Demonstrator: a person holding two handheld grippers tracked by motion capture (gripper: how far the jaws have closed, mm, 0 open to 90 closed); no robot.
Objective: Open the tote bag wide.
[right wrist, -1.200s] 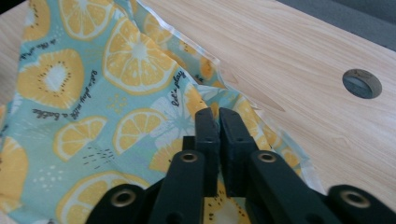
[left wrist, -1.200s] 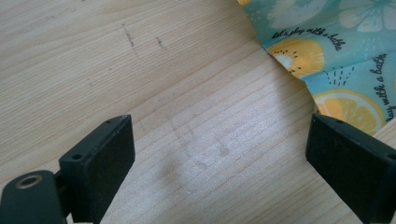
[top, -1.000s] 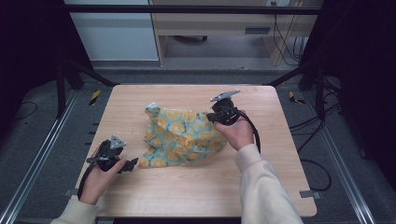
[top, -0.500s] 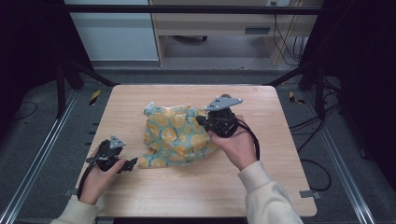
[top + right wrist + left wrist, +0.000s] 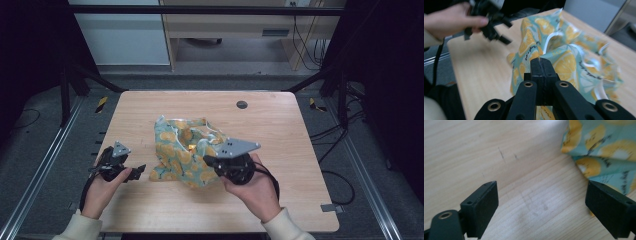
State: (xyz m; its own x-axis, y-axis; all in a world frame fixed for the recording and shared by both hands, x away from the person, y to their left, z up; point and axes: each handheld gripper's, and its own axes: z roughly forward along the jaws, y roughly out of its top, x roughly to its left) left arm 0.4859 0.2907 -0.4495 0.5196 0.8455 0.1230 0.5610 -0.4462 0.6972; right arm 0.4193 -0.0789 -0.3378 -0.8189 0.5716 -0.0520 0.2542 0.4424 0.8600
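High view: teal cloth with orange-slice print [image 5: 182, 152] lies bunched near the bench [image 5: 280, 130] middle, its near right edge lifted by the right hand-held gripper [image 5: 209, 161]. The left hand-held gripper [image 5: 140, 169] sits low just left of the cloth, not touching it. Right gripper view adds what the top camera misses: jaws pressed together, clamped on a fold of cloth, with white trim strips and small dark script on the fabric, too blurred to read. Left gripper view shows its jaws wide apart over bare wood, the cloth corner [image 5: 604, 150] beside the far jaw, nothing between them.
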